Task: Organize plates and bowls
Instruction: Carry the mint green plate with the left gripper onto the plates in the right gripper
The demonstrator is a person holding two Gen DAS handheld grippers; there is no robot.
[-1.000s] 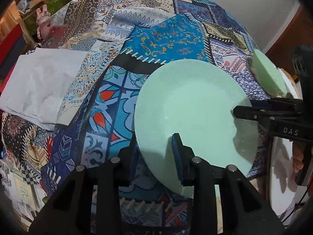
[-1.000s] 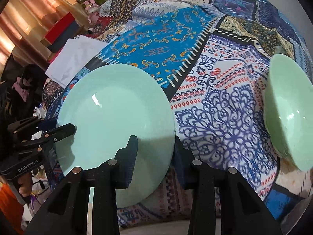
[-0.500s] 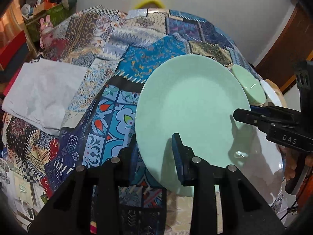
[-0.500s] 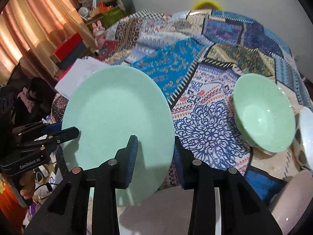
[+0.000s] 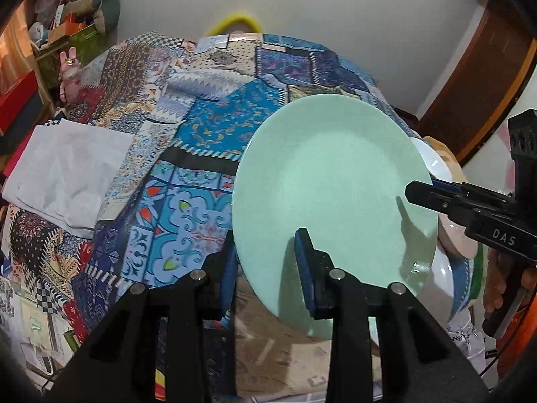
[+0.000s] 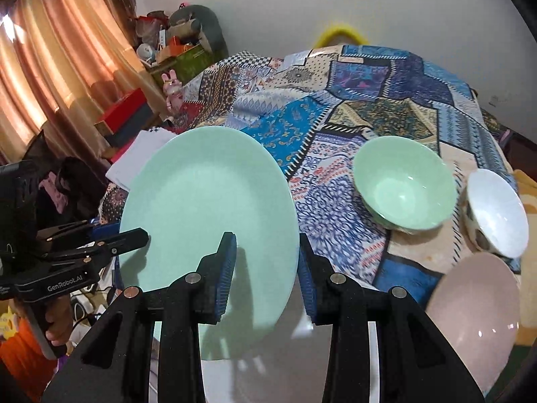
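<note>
A mint green plate [image 5: 335, 194] [image 6: 208, 208] hangs tilted above the patchwork-covered table, held from both sides. My left gripper [image 5: 266, 268] is shut on its near-left rim, one finger under it and one on top. Over at the opposite rim my right gripper [image 6: 266, 268] is shut the same way. Each gripper shows in the other's view: the right gripper [image 5: 419, 194] and the left gripper [image 6: 134, 235]. On the cloth to the right stand a green bowl [image 6: 402, 184], a white bowl [image 6: 496, 215] and a pink bowl [image 6: 473, 315]. A pale plate [image 6: 261, 372] lies under the green one.
The table wears a blue patchwork cloth [image 5: 201, 134]. A white folded cloth [image 5: 67, 168] lies at its left edge. Boxes, toys and a curtain [image 6: 67, 67] crowd the left side of the room. A wooden door [image 5: 486, 84] stands at the right. A hand [image 5: 503, 285] grips the right tool.
Both grippers have risen with the green plate, lifting it off the cloth and drawing it back toward the near edge. More of the bowls and the wall has come into view.
</note>
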